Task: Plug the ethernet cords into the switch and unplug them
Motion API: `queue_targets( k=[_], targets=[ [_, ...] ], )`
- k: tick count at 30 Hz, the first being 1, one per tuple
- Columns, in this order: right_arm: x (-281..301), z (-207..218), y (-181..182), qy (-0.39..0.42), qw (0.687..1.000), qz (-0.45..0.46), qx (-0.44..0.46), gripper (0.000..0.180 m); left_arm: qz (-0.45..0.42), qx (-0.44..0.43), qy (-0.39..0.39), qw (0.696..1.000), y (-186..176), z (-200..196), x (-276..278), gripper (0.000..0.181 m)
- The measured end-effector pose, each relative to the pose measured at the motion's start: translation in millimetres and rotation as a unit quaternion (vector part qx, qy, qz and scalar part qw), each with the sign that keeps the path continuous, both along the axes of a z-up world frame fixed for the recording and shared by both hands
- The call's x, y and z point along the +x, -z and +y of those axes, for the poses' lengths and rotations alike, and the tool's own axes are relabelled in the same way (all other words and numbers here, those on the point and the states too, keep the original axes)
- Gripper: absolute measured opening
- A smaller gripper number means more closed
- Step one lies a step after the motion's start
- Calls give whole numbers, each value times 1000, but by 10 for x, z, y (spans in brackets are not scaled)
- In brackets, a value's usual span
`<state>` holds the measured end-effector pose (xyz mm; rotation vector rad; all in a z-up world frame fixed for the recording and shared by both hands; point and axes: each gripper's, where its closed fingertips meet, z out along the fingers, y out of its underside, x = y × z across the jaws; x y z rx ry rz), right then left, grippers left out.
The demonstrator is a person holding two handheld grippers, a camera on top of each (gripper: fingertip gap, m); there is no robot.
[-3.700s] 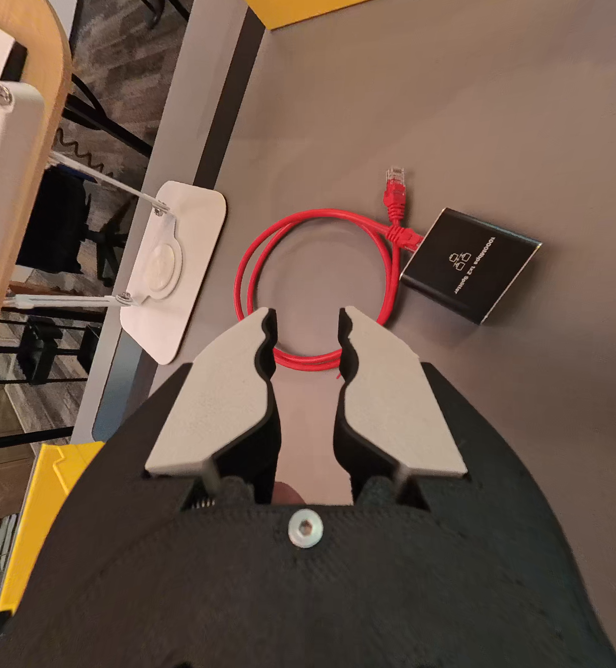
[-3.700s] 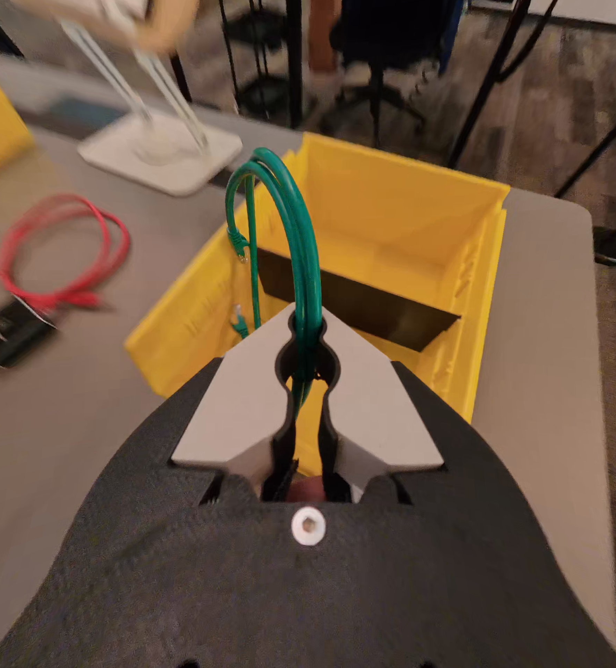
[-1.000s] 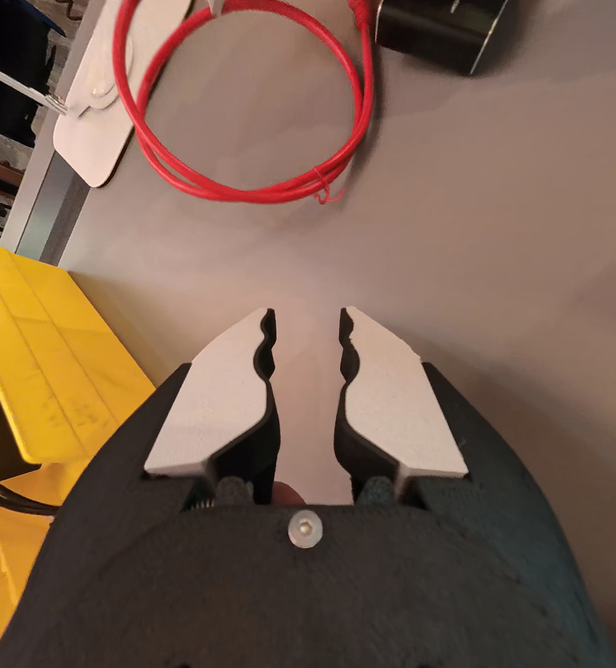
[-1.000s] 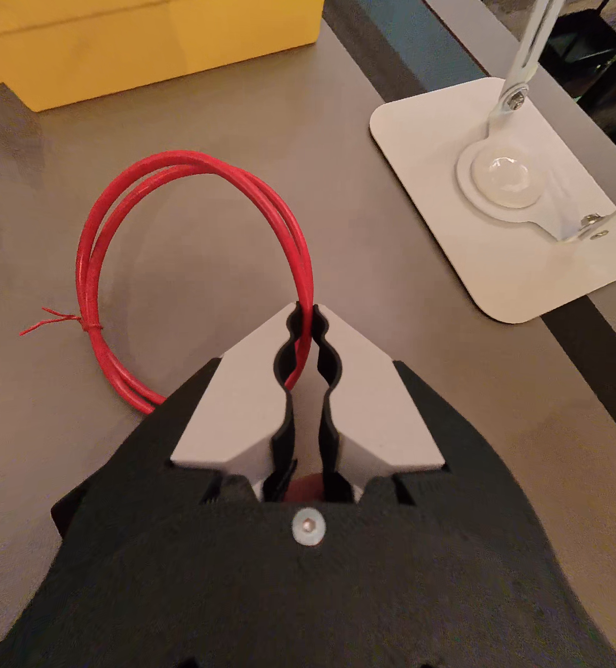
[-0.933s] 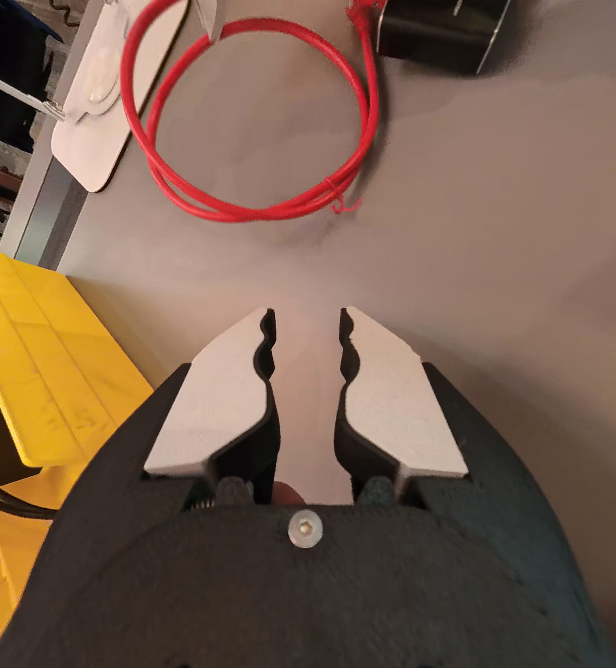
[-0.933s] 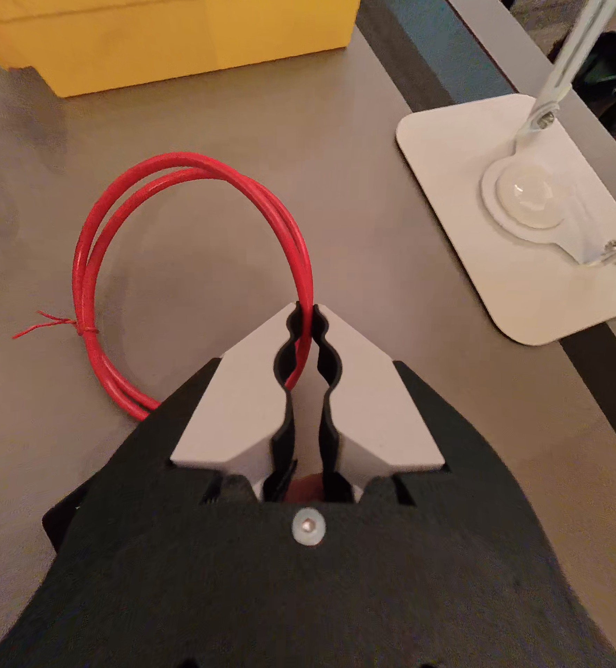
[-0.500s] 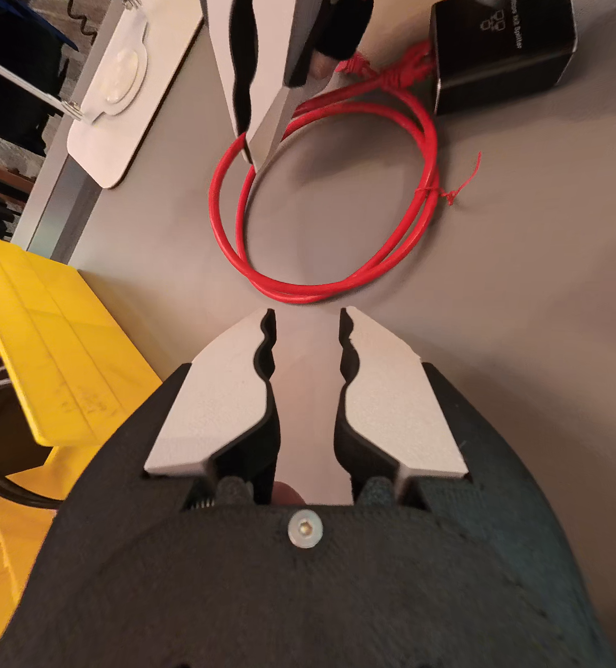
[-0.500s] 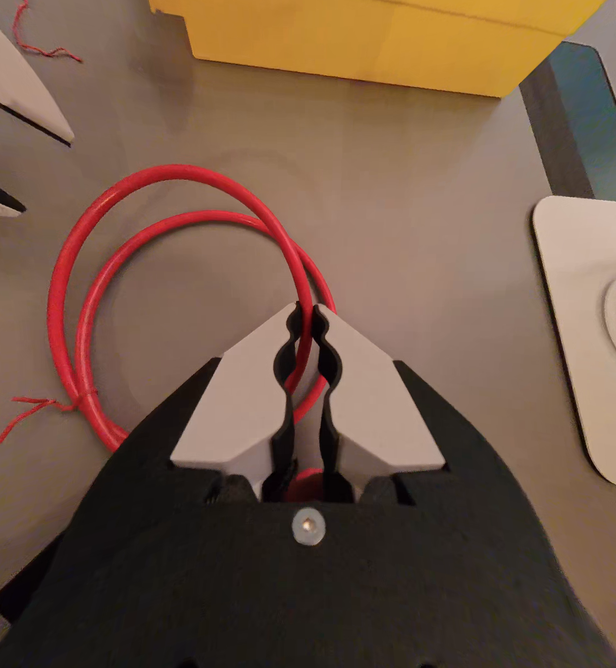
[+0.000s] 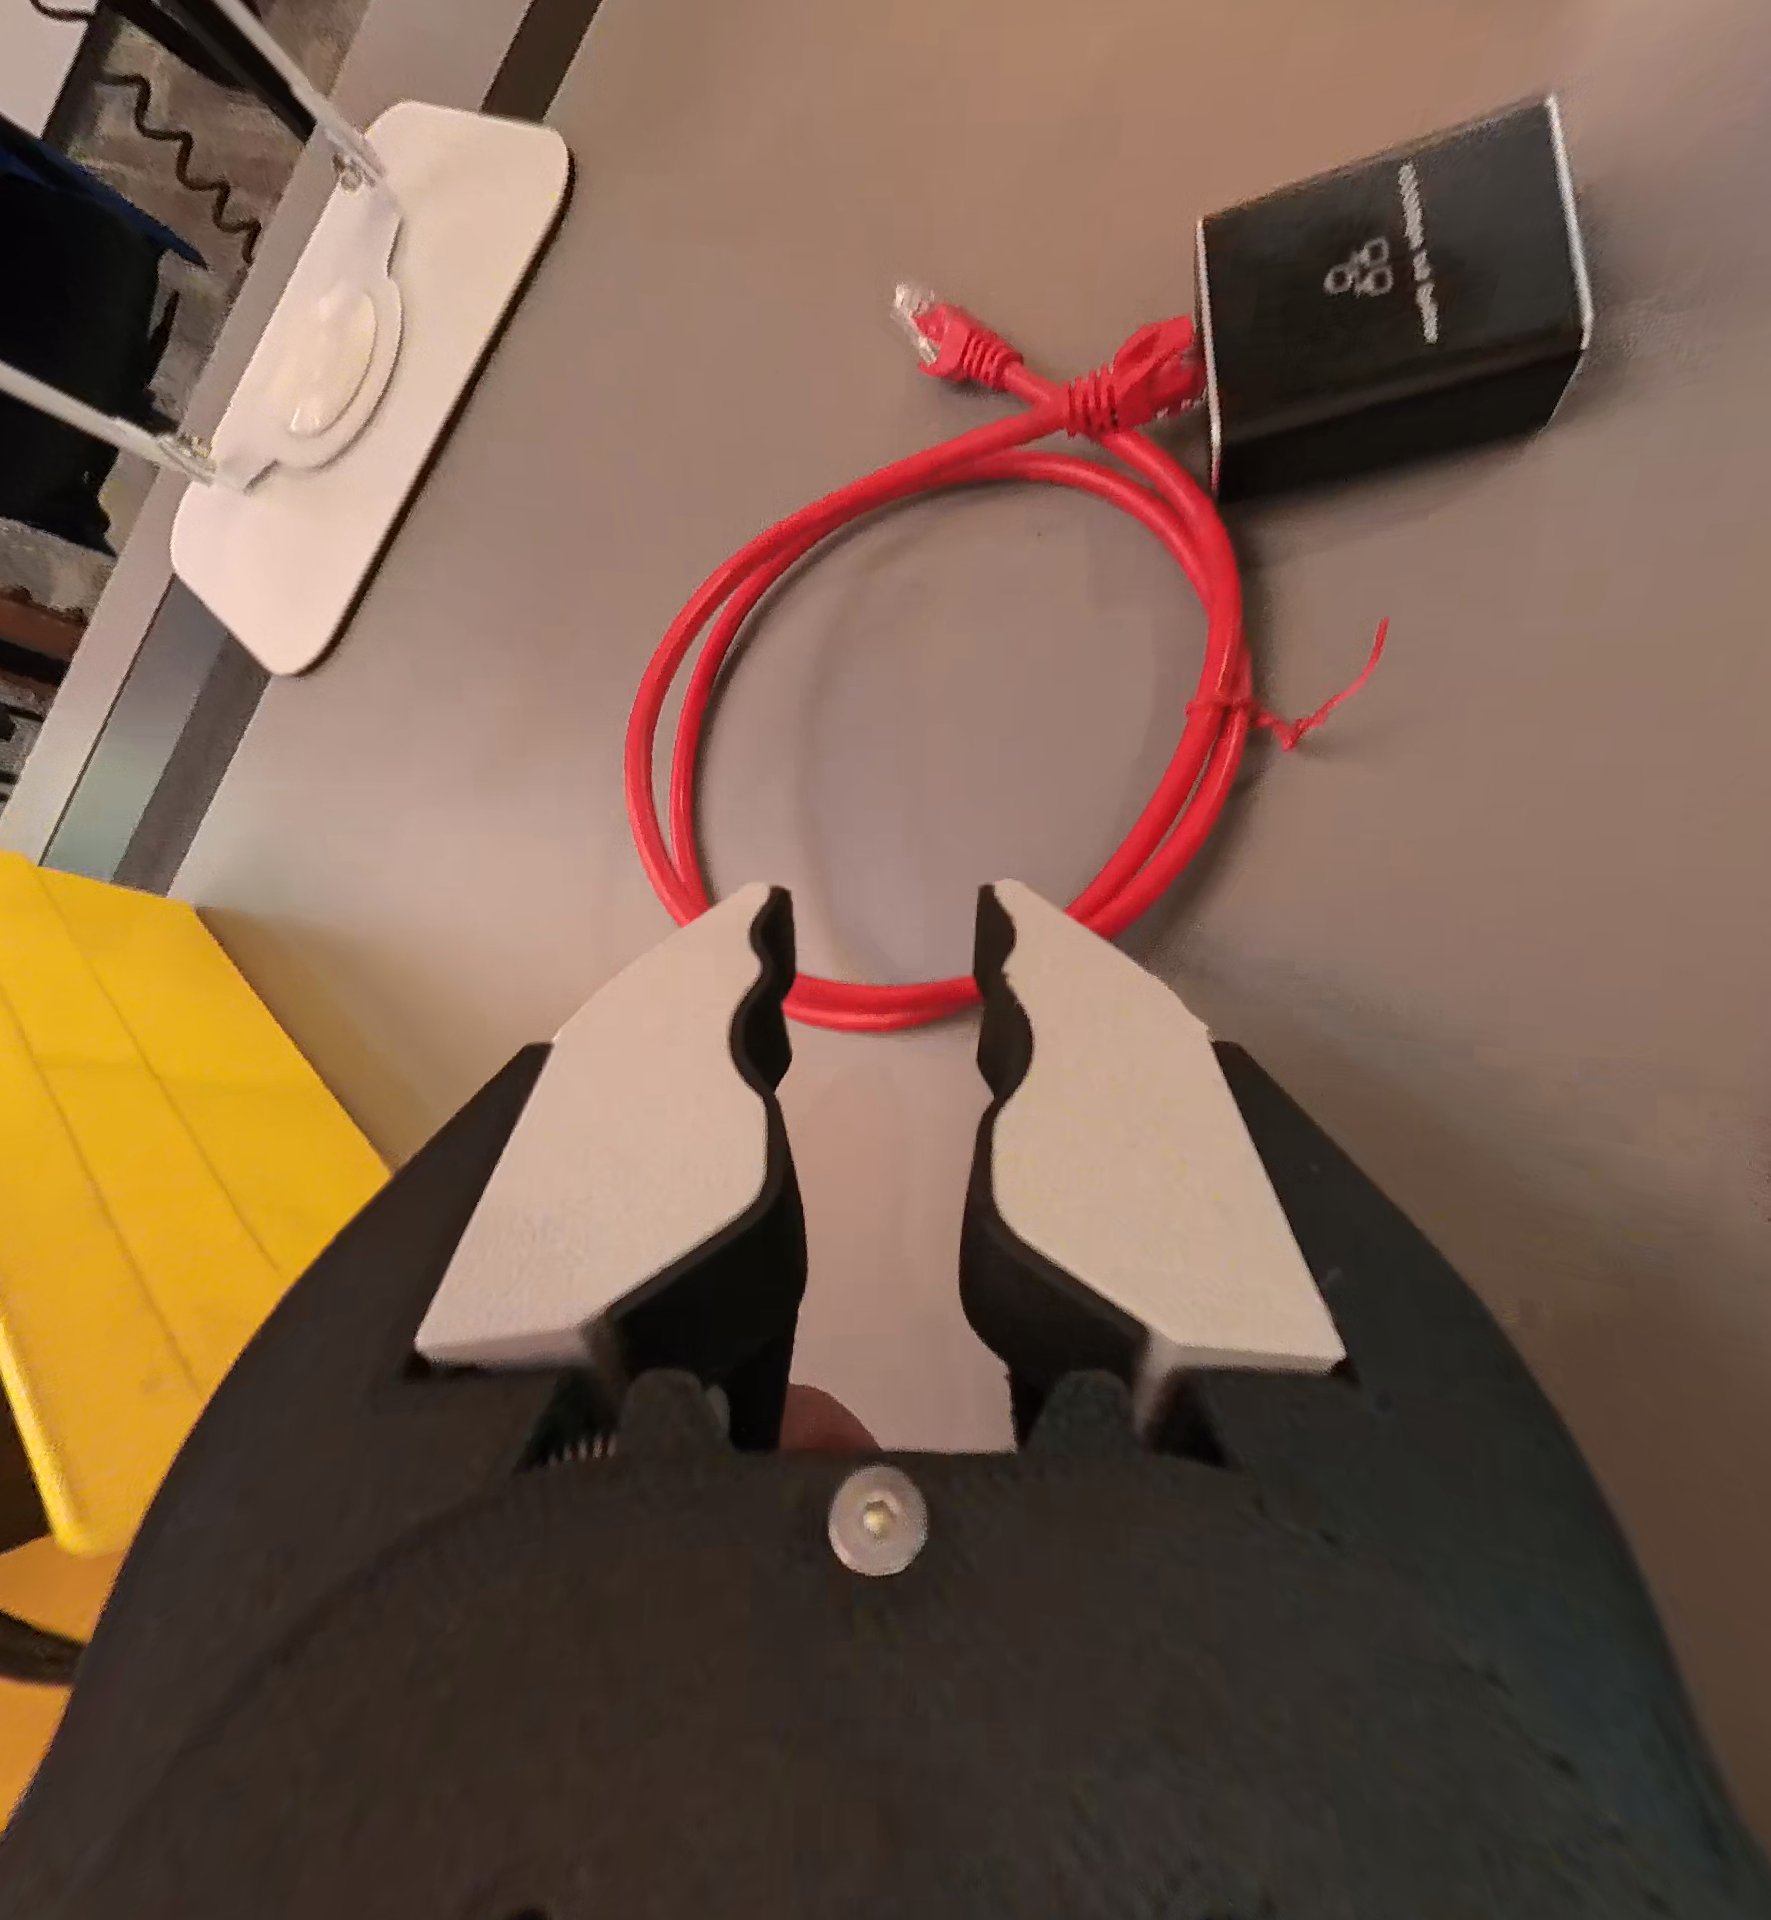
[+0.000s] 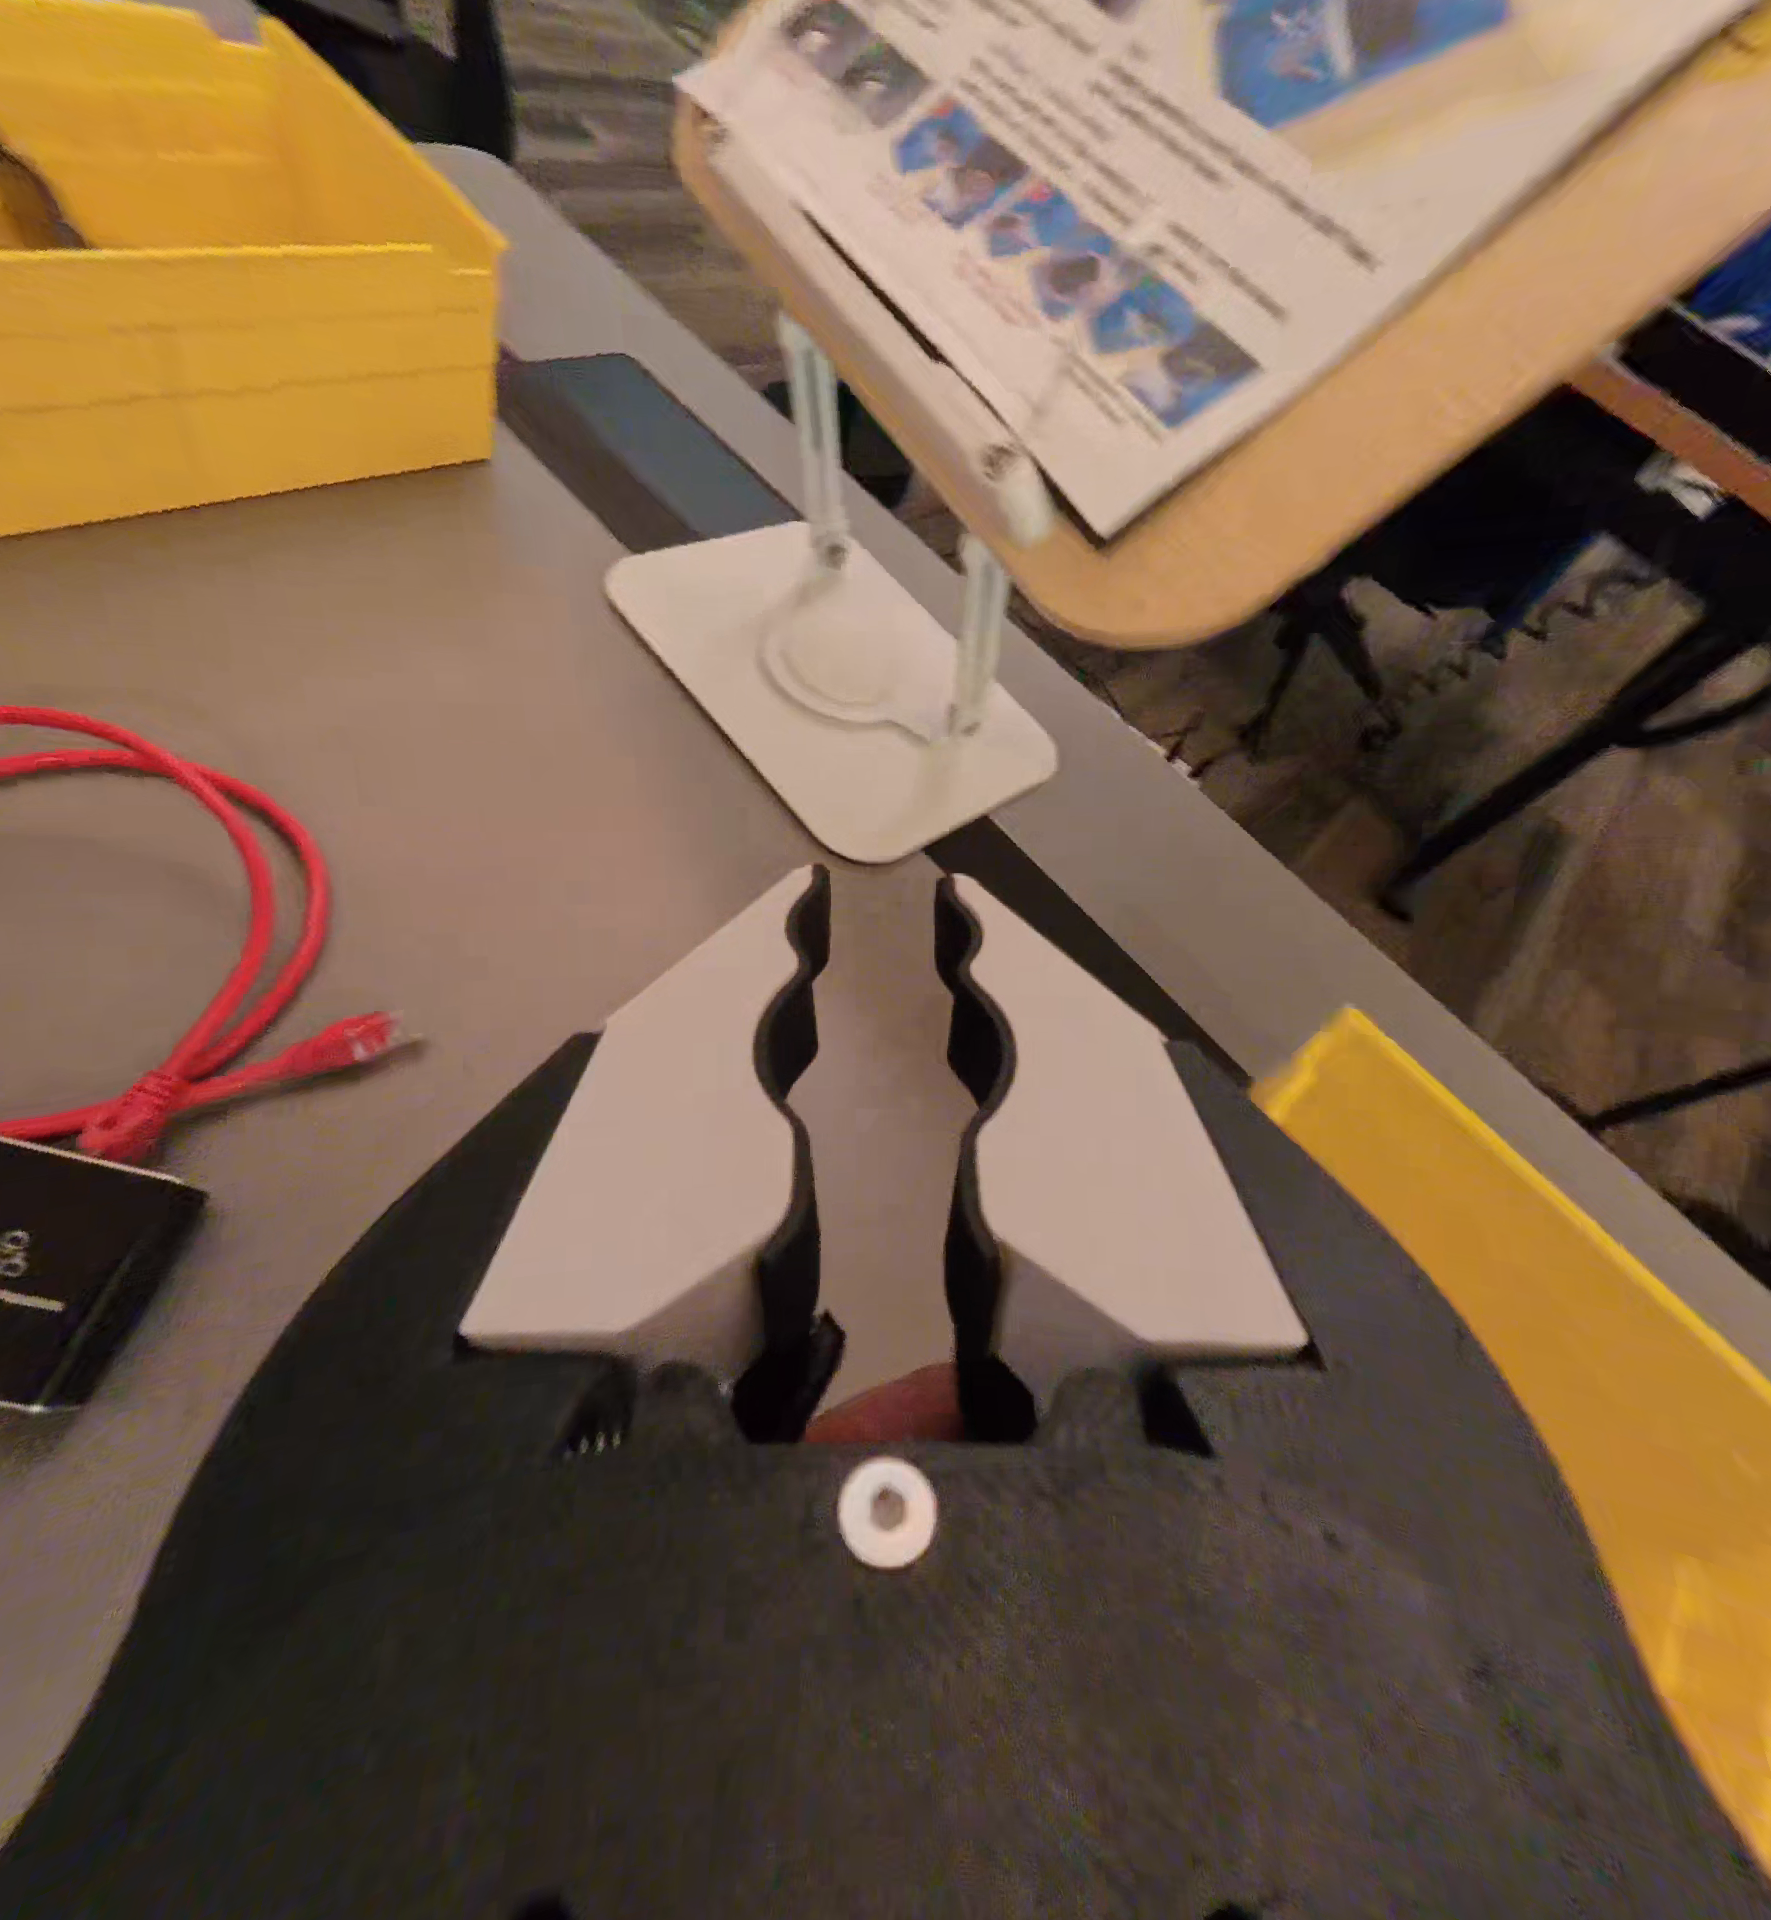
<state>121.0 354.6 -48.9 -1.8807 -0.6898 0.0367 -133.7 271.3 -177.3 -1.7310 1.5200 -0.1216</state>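
A coiled red ethernet cord [image 9: 1208, 644] lies flat on the grey table. One of its plugs sits in or against the side of the black switch [image 9: 1380, 301]; the other plug [image 9: 948, 338] lies free beside it. My left gripper [image 9: 876, 940] is open and empty, its tips just above the near arc of the coil. In the right wrist view the cord [image 10: 268, 914] and the switch [image 10: 39, 1268] lie at the left. My right gripper [image 10: 881, 899] is open and empty, away from the cord and pointing at a white stand base [image 10: 829, 686].
The white stand carries a tilted wooden board with printed sheets [image 10: 1224, 260] over the table's far edge. A yellow bin [image 10: 185, 343] stands at the back left, another yellow bin [image 10: 1587, 1351] at the right. The same base [image 9: 361, 374] and a bin [image 9: 112, 1143] show at the left. Some 30 cm of space lies between my two pairs of fingers. The black switch [image 9: 1380, 301] is about 12 cm from my left fingertips. It is also in sight in the right wrist view [image 10: 2, 1241].
My right gripper has let go of the red cord, opened and drawn away from it. The coil now lies flat near the switch. The left gripper has moved closer to the coil.
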Motion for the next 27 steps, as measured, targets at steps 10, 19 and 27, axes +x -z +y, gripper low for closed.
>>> queue_targets(
  k=[10,19,27],
  targets=[
    [1451,-437,345,165,982,71,-64,13,2,9,40,999,-18,-21,446,33],
    [1288,-554,655,134,982,52,-120,21,17,29,45,998,-49,10,554,33],
    [674,-407,314,55,997,4,-46,20,-24,99,-89,991,-749,624,-305,34]
  ],
)
